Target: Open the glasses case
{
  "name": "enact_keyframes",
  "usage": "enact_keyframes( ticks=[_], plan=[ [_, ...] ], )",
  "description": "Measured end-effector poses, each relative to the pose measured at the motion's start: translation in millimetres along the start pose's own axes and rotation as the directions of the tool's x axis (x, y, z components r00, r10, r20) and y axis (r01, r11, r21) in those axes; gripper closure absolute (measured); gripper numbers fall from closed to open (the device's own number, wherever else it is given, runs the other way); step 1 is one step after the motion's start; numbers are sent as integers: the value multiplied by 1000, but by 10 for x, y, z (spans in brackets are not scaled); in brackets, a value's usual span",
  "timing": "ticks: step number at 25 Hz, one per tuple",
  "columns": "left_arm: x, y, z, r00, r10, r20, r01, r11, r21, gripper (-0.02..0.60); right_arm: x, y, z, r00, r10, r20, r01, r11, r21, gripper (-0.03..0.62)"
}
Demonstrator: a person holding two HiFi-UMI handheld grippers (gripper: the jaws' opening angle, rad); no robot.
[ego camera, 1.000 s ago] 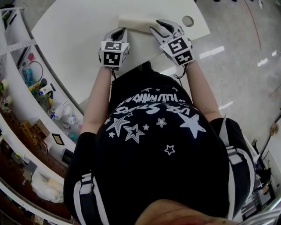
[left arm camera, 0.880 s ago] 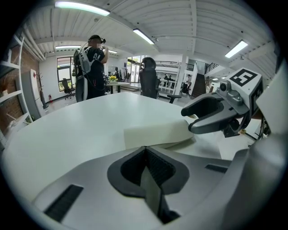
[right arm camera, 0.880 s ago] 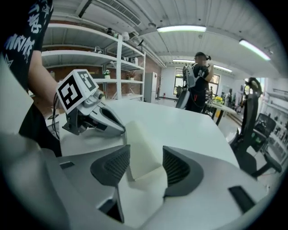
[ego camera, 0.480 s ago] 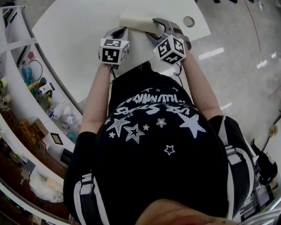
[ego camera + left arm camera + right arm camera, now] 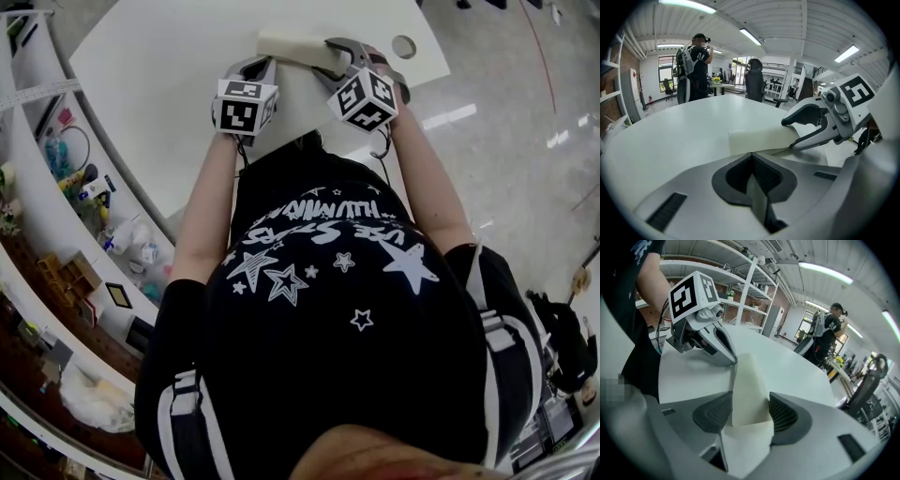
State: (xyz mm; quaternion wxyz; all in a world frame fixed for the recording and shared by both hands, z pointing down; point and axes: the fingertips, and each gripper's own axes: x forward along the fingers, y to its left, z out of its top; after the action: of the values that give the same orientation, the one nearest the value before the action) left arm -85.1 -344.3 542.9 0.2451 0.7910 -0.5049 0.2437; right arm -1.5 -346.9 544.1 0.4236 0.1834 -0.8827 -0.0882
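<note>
A cream glasses case point(image 5: 291, 45) lies on the white table point(image 5: 159, 75) in front of both grippers. My left gripper point(image 5: 258, 67) is shut, its tips just short of the case's point(image 5: 757, 140) near side, touching or not I cannot tell. My right gripper point(image 5: 333, 58) straddles the case's right end. In the right gripper view the case point(image 5: 747, 380) stands between the two pads point(image 5: 783, 414), and its loose flap point(image 5: 746, 441) lies back toward the camera. The right gripper's point(image 5: 750, 413) jaws have just been opening and stand wide, not pressing on the case.
A round hole point(image 5: 403, 45) sits in the table near its right corner. Shelves with small items point(image 5: 84, 187) run along the left. A person with a backpack point(image 5: 696, 65) stands far off beyond the table, near chairs and desks.
The right gripper has rolled, so its marker cube shows a different face, and its jaws have opened around the case's end. The left gripper has stayed put.
</note>
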Motion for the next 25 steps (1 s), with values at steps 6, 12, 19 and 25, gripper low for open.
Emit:
enact_keyframes(
  ticks=[6,12,19,25],
  plan=[
    [20,15,-3,1000,3,-3,-3,1000,2,569,17,-30,10,999,36,2,-36,998,51,342],
    [3,6,4,1000,-1,-1,1,1000,-3,569,-15,-59,25,995,94,13,-95,991,93,341],
    [10,14,-8,1000,-7,-2,7,1000,5,569,-144,-274,118,995,47,89,-65,974,218,341],
    [9,10,-13,1000,-8,-4,8,1000,1,569,-184,-545,125,992,-10,128,-31,949,313,341]
  ],
)
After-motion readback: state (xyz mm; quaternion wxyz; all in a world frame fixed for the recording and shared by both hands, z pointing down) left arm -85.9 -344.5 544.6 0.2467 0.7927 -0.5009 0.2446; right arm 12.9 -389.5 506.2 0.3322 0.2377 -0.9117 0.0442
